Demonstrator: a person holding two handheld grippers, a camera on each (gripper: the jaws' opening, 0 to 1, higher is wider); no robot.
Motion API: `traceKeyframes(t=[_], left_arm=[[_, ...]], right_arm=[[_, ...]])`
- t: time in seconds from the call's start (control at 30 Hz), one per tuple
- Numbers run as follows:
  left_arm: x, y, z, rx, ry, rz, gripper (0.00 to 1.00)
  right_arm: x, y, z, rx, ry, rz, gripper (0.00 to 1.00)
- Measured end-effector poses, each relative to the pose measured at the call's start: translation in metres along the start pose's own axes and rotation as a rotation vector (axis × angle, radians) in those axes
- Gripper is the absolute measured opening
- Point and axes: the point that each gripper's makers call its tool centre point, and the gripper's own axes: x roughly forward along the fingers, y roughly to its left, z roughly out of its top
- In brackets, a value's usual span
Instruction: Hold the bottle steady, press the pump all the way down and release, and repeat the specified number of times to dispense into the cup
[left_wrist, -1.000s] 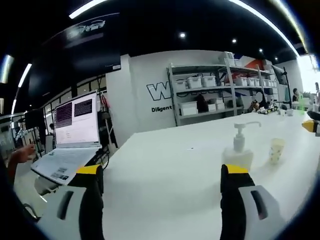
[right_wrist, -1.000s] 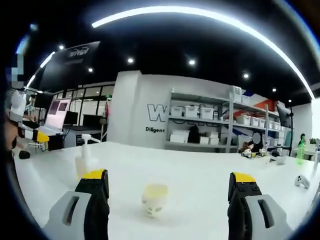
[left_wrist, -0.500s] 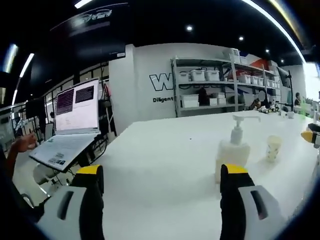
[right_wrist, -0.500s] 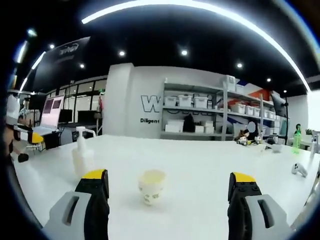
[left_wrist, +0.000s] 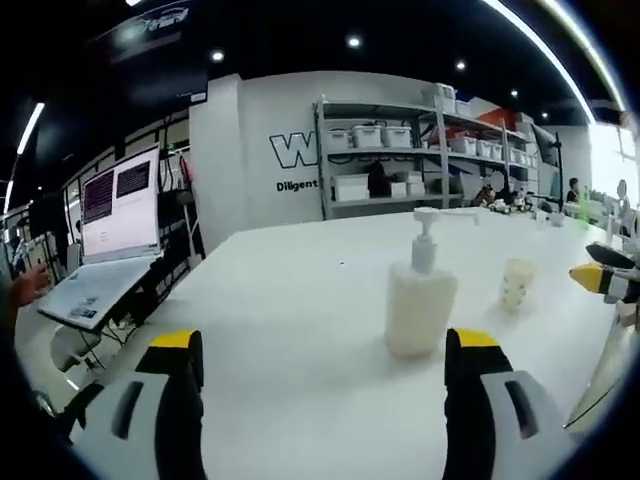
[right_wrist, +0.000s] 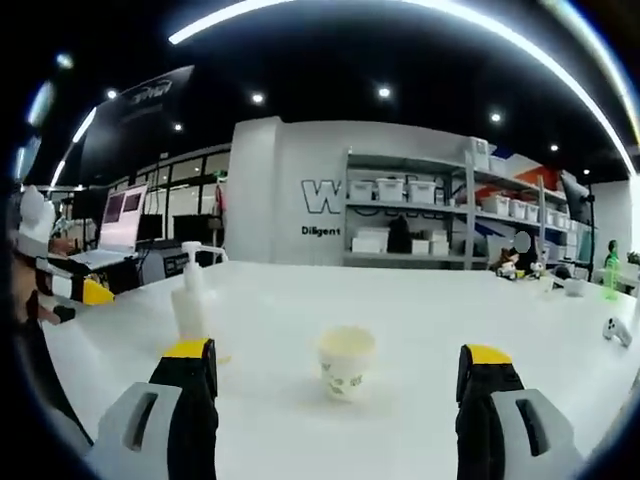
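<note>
1. In the left gripper view we see our left gripper (left_wrist: 325, 350) with its yellow-tipped fingers (left_wrist: 178, 345) spread wide apart and holding nothing.
2. The pump bottle (left_wrist: 420, 300) stands upright on the white counter (left_wrist: 290, 300), ahead of the fingers and closer to the right finger than to the left one; it is not touching either.
3. The bottle's pump head (left_wrist: 440, 214) is up, and its spout points away from the left finger, toward the cup.
4. The paper cup (left_wrist: 517, 283) stands upright beyond the right finger and past the bottle, near the bottle but apart from it.
5. The tip of our other gripper comes into this view at the far side beyond the cup, yellow and black.
6. An open laptop (left_wrist: 105, 240) sits well off beyond the left finger, at the counter's far side.
7. In the right gripper view we see our right gripper (right_wrist: 335, 355), its fingers (right_wrist: 484, 358) likewise wide apart and gripping nothing.
8. Here the cup (right_wrist: 346, 362) stands between the two fingers, ahead of them and roughly midway, touching neither.
9. The bottle (right_wrist: 190, 305) stands just behind the tip of the left finger in this view, upright, well apart from the cup.
10. Shelving with white bins (right_wrist: 420, 225) stands against the wall far beyond the counter (right_wrist: 420, 310).
</note>
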Motion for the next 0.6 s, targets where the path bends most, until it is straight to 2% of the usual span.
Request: traceKeyframes(t=[0.03,0.1,0.17,0.2,0.23,0.27,0.3,0.37,0.5,0.57,0.6], left_arm=[[0.0,0.006,0.002,0.032,-0.003,0.023,0.99],[0.0,0.016,0.006,0.014,-0.024,0.04,0.99],[0.001,0.023,0.005,0.035,-0.009,0.058,0.99],[0.0,0.026,0.006,0.02,-0.018,0.062,0.99],[0.0,0.029,0.006,0.01,-0.023,0.063,0.99],[0.001,0.029,0.004,0.018,-0.011,0.067,0.99],[0.0,0.031,0.003,0.014,-0.015,0.071,0.99],[0.001,0.03,0.002,0.014,-0.009,0.069,0.99],[0.002,0.027,0.003,0.015,-0.013,0.056,0.98],[0.002,0.027,0.006,0.02,-0.024,0.049,0.98],[0.001,0.028,0.009,0.011,-0.034,0.047,0.98]], right_arm=[[0.001,0.004,0.005,-0.007,-0.025,0.025,1.0],[0.001,0.0,0.003,-0.043,0.001,0.009,1.0],[0.001,-0.004,0.007,-0.049,-0.017,0.006,1.0],[0.001,-0.009,0.011,-0.015,-0.027,0.002,1.0],[0.002,-0.009,0.008,-0.01,-0.003,0.012,1.0],[0.001,-0.012,0.007,-0.011,0.0,-0.002,1.0],[-0.001,-0.016,0.016,-0.026,-0.048,-0.015,1.0],[-0.002,-0.016,0.01,-0.013,-0.008,-0.011,1.0],[-0.005,-0.018,0.013,-0.004,-0.023,-0.013,1.0],[-0.006,-0.018,0.012,-0.033,-0.012,-0.012,1.0],[-0.008,-0.019,0.014,-0.015,-0.024,-0.015,1.0]])
